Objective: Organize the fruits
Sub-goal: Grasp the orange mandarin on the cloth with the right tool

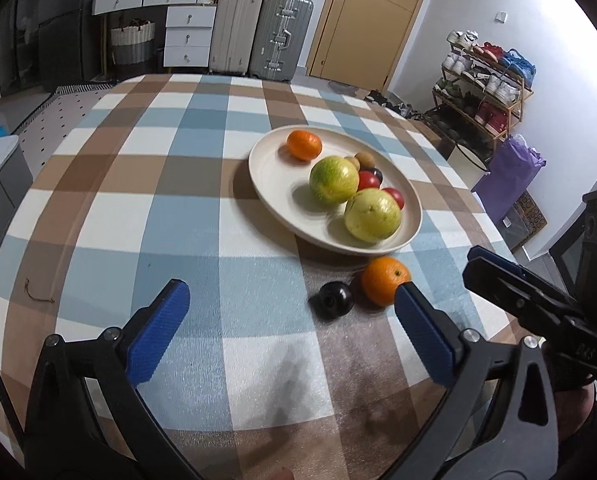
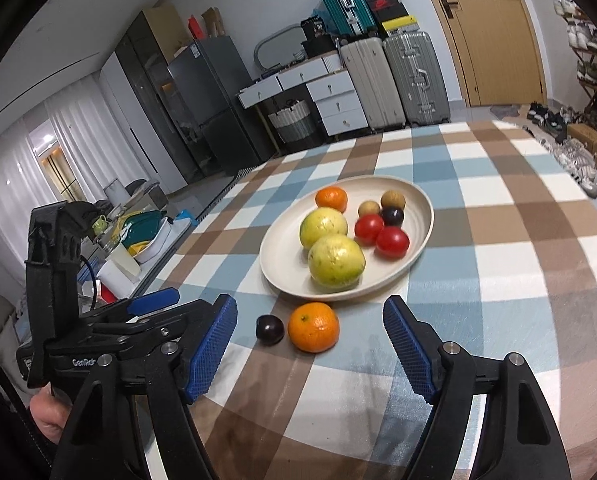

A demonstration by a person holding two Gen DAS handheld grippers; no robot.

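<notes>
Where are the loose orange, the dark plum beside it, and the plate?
loose orange (image 2: 313, 327): right wrist view, middle of peel.
dark plum (image 2: 270, 330): right wrist view, centre.
plate (image 2: 276, 268): right wrist view, bare left rim.

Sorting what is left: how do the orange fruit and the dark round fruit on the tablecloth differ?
The orange citrus fruit is clearly larger than the dark purple plum-like fruit. The orange is bright with a dimpled skin; the plum is near-black and glossy. Both sit on the checked tablecloth, outside the cream plate, ungripped.

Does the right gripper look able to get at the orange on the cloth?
Probably yes: the right gripper is open, the orange lies between its fingers, and only the plum sits close beside it.
</notes>
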